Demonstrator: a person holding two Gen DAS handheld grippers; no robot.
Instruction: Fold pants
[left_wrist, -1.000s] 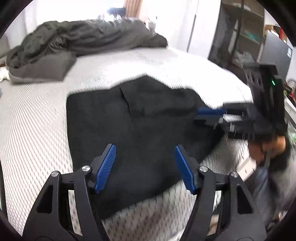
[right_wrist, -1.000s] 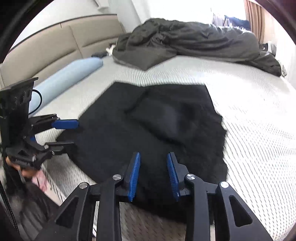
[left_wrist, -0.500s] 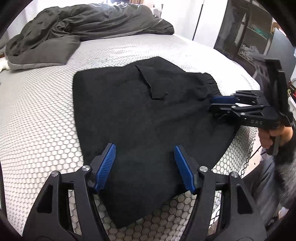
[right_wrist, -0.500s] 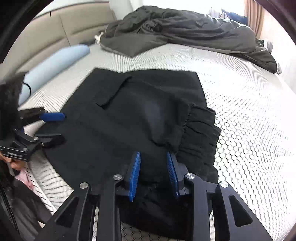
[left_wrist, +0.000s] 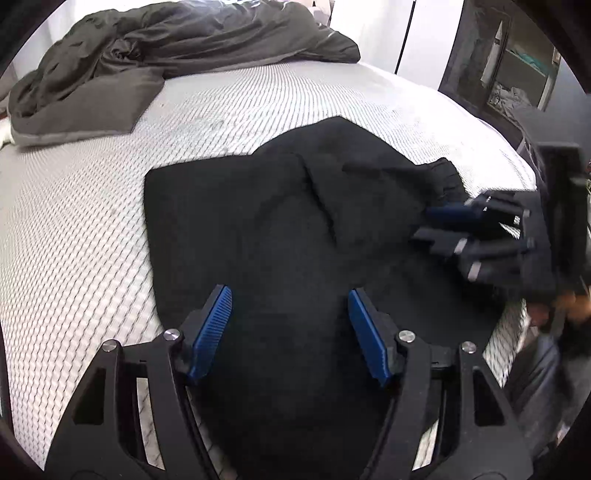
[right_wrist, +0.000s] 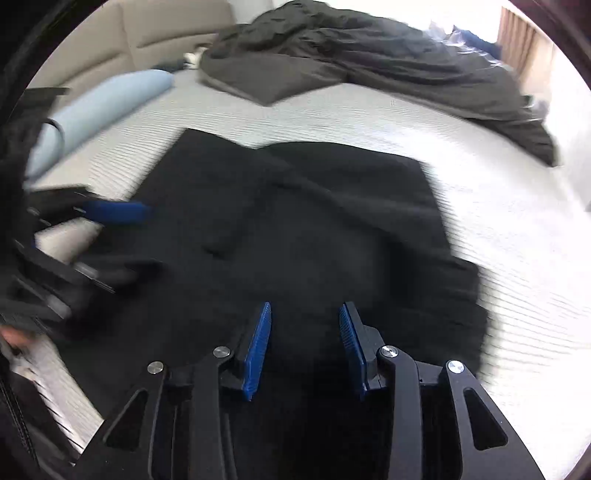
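Observation:
Black pants lie folded flat on the white bed, waistband at the right edge; they also show in the right wrist view. My left gripper is open and empty, just above the near edge of the pants. My right gripper is open and empty, over the waistband end. In the left wrist view the right gripper reaches in from the right at the waistband. In the right wrist view the left gripper shows blurred at the left edge of the pants.
A dark grey duvet is bunched at the far side of the bed. A light blue bolster lies by the beige headboard. A dark shelf unit stands beyond the bed's right edge.
Both grippers have shifted closer over the pants, and both views are motion-blurred. The jaws stay open and the pants lie as before.

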